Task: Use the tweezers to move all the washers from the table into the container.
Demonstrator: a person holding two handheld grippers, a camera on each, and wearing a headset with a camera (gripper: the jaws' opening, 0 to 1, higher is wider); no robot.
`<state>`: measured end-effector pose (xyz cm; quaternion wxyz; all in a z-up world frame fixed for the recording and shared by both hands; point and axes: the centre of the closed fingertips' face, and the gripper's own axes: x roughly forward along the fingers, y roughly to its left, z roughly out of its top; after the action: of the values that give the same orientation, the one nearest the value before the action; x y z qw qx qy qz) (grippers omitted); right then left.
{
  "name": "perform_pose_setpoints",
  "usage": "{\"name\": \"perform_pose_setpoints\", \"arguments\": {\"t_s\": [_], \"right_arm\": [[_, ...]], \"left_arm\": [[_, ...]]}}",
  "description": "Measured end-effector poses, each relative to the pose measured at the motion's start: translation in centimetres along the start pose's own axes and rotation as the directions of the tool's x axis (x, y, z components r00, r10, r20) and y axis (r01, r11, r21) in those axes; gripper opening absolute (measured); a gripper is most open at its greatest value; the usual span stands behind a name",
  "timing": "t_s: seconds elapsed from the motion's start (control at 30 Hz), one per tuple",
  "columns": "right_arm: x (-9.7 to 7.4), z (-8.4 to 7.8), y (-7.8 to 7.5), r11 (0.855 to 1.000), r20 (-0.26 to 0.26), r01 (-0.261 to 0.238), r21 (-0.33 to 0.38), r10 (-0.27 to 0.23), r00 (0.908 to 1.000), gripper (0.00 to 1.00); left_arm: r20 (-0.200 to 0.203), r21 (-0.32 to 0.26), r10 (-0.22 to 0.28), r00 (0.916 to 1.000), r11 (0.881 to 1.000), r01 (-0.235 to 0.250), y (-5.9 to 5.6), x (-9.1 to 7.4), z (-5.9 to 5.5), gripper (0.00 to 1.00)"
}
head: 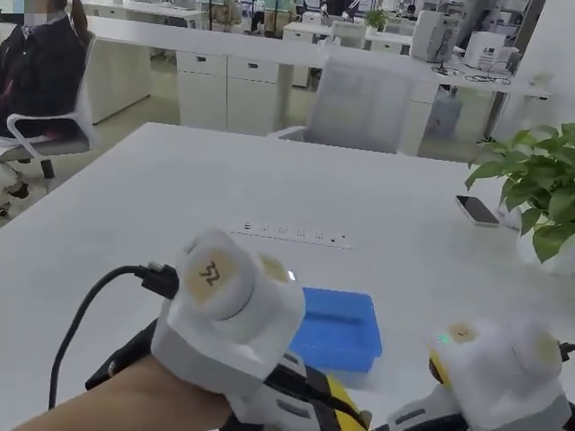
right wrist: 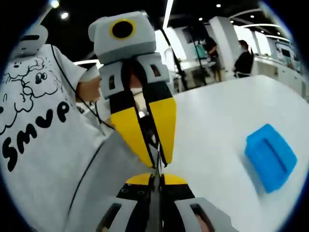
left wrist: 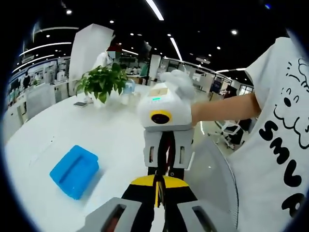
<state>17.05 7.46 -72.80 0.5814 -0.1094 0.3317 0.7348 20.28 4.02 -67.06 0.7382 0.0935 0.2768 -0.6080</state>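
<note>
Tongs tip to tip above the desk: right tongs clamp a thin grey strip, likely the tweezers. The left tongs are pinched together at its end, probably resetting the grip. The blue container sits at four o'clock in the right gripper view; I cannot pick out the washers.

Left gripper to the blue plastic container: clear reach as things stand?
Probably yes. The blue plastic container lies on the bare white table close beside the left gripper, with nothing between. Its shut jaws point at the right gripper, so it must turn first.
</note>
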Motion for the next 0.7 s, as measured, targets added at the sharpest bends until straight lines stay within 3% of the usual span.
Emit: {"name": "perform_pose_setpoints", "arguments": {"t_s": [0.23, 0.43, 0.6, 0.7], "right_arm": [[0.3, -1.3, -1.1, 1.000, -0.076, 0.017, -0.021, -0.018, 0.9970, 0.03], [0.1, -2.2, -2.8, 0.998, -0.121, 0.064, -0.017, -0.065, 0.9905, 0.05], [0.3, -3.0, -4.1, 0.994, -0.168, 0.103, -0.034, -0.107, 0.9800, 0.05], [0.2, -3.6, -5.7, 0.984, -0.211, 0.161, -0.079, -0.174, 0.9619, 0.05]], "left_arm": [[-0.039, 0.037, -0.025, 0.9989, 0.999, 0.026, 0.1, 0.6, -1.2, 0.00], [-0.059, 0.063, 0.020, 0.9981, 0.998, -0.016, 0.9, 0.8, -2.2, 0.00], [-0.084, 0.084, 0.049, 0.9952, 0.996, -0.042, 1.9, 1.1, -3.0, 0.00], [-0.105, 0.129, 0.079, 0.9913, 0.990, -0.065, 2.9, 1.6, -3.8, 0.00]]}}
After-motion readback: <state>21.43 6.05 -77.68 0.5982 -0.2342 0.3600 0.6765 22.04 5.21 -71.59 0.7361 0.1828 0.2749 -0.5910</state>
